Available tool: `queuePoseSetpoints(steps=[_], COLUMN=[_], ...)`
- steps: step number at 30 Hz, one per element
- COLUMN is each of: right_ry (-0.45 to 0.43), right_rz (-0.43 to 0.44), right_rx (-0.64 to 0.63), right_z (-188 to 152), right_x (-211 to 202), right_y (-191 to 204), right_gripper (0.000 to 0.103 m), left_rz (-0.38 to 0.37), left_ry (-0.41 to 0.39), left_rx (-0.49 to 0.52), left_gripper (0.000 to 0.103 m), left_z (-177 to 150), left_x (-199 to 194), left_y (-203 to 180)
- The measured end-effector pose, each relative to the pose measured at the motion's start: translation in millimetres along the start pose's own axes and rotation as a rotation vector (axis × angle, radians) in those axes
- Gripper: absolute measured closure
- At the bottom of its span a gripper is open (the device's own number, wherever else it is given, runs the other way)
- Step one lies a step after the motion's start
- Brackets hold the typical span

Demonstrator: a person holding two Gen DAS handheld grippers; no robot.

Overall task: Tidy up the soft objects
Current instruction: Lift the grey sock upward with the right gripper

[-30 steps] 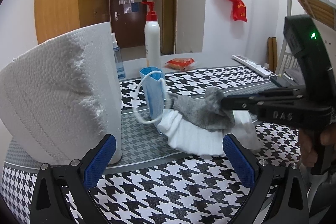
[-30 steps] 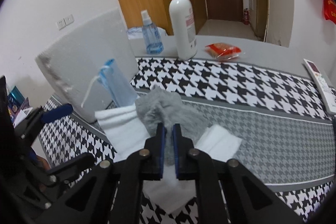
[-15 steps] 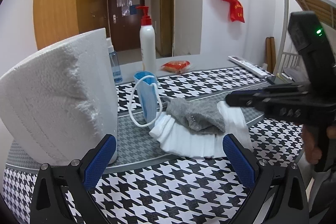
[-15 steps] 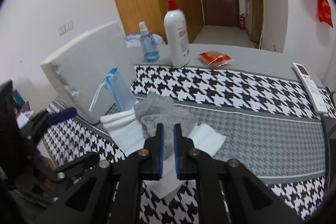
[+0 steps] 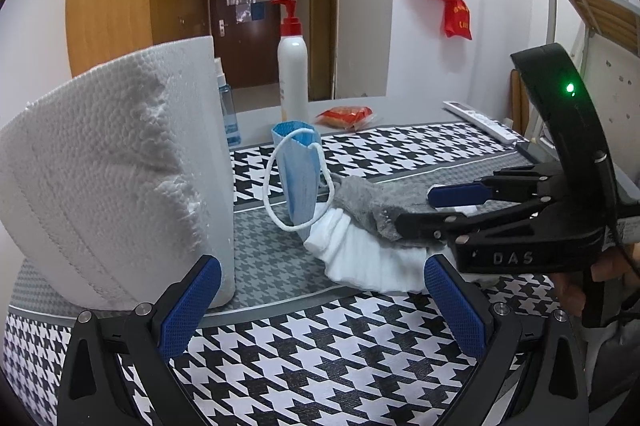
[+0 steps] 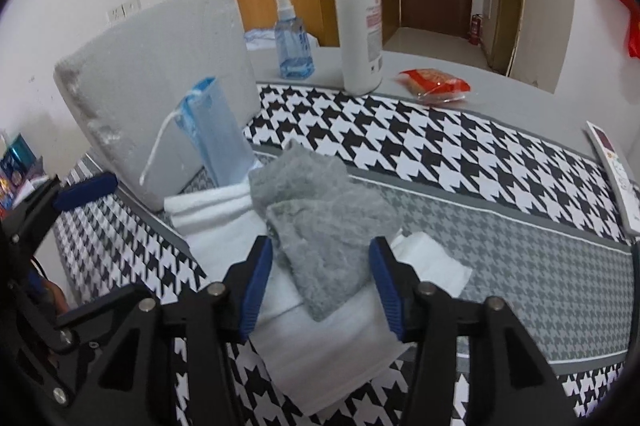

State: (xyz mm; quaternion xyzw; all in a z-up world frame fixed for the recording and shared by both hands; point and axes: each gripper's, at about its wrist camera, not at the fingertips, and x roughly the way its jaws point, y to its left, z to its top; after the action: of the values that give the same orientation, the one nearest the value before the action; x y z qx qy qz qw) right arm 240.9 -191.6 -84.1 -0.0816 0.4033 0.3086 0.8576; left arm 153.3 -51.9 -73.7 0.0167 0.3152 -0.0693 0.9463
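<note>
A: Our right gripper (image 6: 320, 274) is opening its jaws as we speak, blue pads spreading either side of the grey cloth (image 6: 320, 222), clear of it on both sides.

B: So we read this as the release: the cloth lies folded on top of the white towel (image 6: 320, 354), and nothing pinches it now.

A: Our left gripper (image 5: 320, 302) hangs low over the houndstooth mat (image 5: 304, 358), jaws wide, nothing between them. The stack sits just beyond its fingertips.

B: Behind the stack stands the blue face mask (image 6: 216, 134), leaning against the foam block (image 6: 160, 82). Farther back, the pump bottle (image 6: 360, 38) and the spray bottle (image 6: 292, 42).

A: Next, we'd say, the right gripper has to lift straight off without dragging a corner of the cloth.

B: Agreed, then we pick the next soft piece; the mask looks likeliest, though that's our guess.
</note>
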Motion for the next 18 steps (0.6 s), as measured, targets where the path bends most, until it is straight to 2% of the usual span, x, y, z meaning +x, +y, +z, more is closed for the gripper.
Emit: queuePoseSetpoints(steps=[6, 8, 10, 11, 18], right_ry=[0.036, 0.052, 0.052, 0.052, 0.009], right_rz=[-0.014, -0.034, -0.050, -0.050, 0.000], right_rx=[-0.016, -0.013, -0.002, 0.001, 0.031], right_z=[-1, -2, -1, -1, -1], right_x=[11, 16, 15, 15, 1], right_y=[2, 0, -5, -7, -16], right_gripper=[0.049, 0.068, 0.081, 0.083, 0.086], left_rz=[-0.019, -0.027, -0.030, -0.034, -0.041], left_ry=[0.024, 0.034, 0.041, 0.047, 0.063], left_rx=[0.014, 0.021, 0.023, 0.022, 0.033], left_gripper=[0.001, 0.001, 0.001, 0.001, 0.001], left_z=[1, 0, 0, 0, 4], left_x=[5, 7, 9, 10, 15], left_y=[-4, -5, -6, -6, -14])
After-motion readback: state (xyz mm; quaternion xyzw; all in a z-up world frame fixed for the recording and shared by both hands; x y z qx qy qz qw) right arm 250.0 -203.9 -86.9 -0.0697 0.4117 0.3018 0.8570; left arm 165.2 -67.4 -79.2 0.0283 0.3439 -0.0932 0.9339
